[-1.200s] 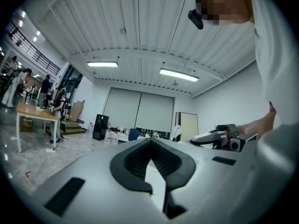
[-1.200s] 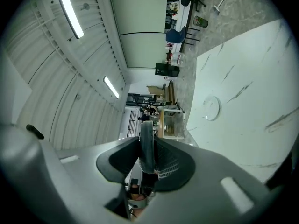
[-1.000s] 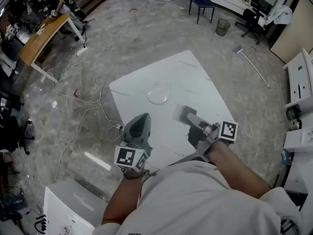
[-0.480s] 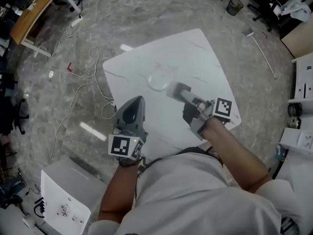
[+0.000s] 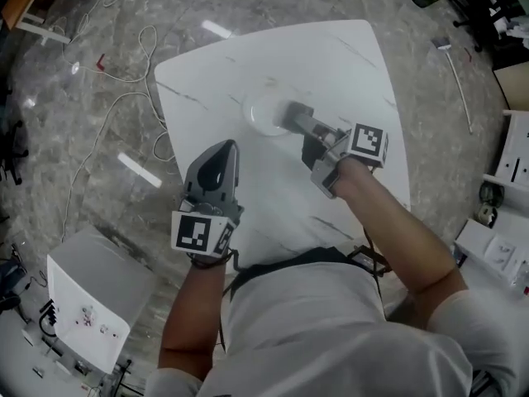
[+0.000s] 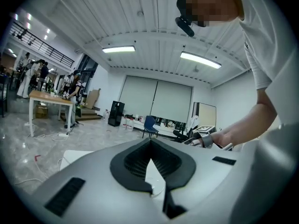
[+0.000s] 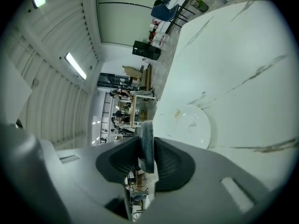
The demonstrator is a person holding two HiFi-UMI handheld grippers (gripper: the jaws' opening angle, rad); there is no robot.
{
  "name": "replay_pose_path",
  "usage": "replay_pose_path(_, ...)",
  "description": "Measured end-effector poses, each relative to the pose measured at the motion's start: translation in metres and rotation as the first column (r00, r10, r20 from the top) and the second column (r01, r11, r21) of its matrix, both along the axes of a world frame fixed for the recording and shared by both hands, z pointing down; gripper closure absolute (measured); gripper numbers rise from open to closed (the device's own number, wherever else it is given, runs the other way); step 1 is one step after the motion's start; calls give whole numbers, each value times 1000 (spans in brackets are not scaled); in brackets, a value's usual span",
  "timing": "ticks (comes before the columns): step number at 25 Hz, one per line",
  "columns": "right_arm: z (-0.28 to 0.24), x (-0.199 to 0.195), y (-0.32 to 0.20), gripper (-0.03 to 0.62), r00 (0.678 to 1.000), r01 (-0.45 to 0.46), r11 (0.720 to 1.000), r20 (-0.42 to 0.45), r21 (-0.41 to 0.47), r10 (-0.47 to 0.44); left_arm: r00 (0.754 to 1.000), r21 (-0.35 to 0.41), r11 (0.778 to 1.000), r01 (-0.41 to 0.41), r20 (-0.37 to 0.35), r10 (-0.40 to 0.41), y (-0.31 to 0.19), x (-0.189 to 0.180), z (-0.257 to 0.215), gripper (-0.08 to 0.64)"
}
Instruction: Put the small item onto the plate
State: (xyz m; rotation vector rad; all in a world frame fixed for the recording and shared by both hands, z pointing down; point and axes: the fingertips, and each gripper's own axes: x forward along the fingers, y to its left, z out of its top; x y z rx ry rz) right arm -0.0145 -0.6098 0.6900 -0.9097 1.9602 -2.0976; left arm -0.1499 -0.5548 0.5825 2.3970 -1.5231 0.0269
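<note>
The right gripper's (image 7: 146, 146) jaws are closed partway on a small, thin grey-blue flat item (image 7: 147, 129), seen edge-on and pinched between the ribbed black pads. So the task's thing is in the grip, off the bench and not yet on the plate. Just beyond the jaws lies the round, pale, glassy plate (image 7: 189, 127) on the white grey-veined bench (image 7: 233, 55), with nothing on it.

In the head view, the right gripper (image 5: 289, 116) has come forward over the last second. A second ago its tip was short of the plate (image 5: 258, 112); now it overlaps the plate's near rim. How high it hangs over the plate I cannot judge, but carrying looks nearly finished and lowering and release remain.

The left gripper's (image 6: 150, 143) jaws meet at their tips with nothing between them. It (image 5: 223, 149) has also advanced over the bench's (image 5: 347, 64) near side, well short of the plate, and takes no part.
</note>
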Motion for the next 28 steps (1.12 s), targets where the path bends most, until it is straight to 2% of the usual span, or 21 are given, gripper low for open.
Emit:
replay_pose_path(9,100,-33,-40,494,993,87,994,-76,-63,-92,1000,-70,997,16,-12,-16,-29,-2,69,555)
replay_pose_path(21,124,-44,-45,491,975,150,986,-151,-76,-160,999,-108,994,4,-51,-9,-32,-2,95,555)
replay_pose_path(23,125,-46,-44,489,963,181,981,-191,-72,-192,998,-117,993,3,-59,-10,-30,-1,96,555)
replay_pose_path(24,125,-46,-44,457,952,200,977,-221,-67,-210,998,-119,993,1,-62,-9,-29,-1,96,555)
replay_pose_path(28,124,-42,-42,387,884,269,962,-385,-42,-264,997,-126,992,-9,-74,-1,-21,0,94,555)
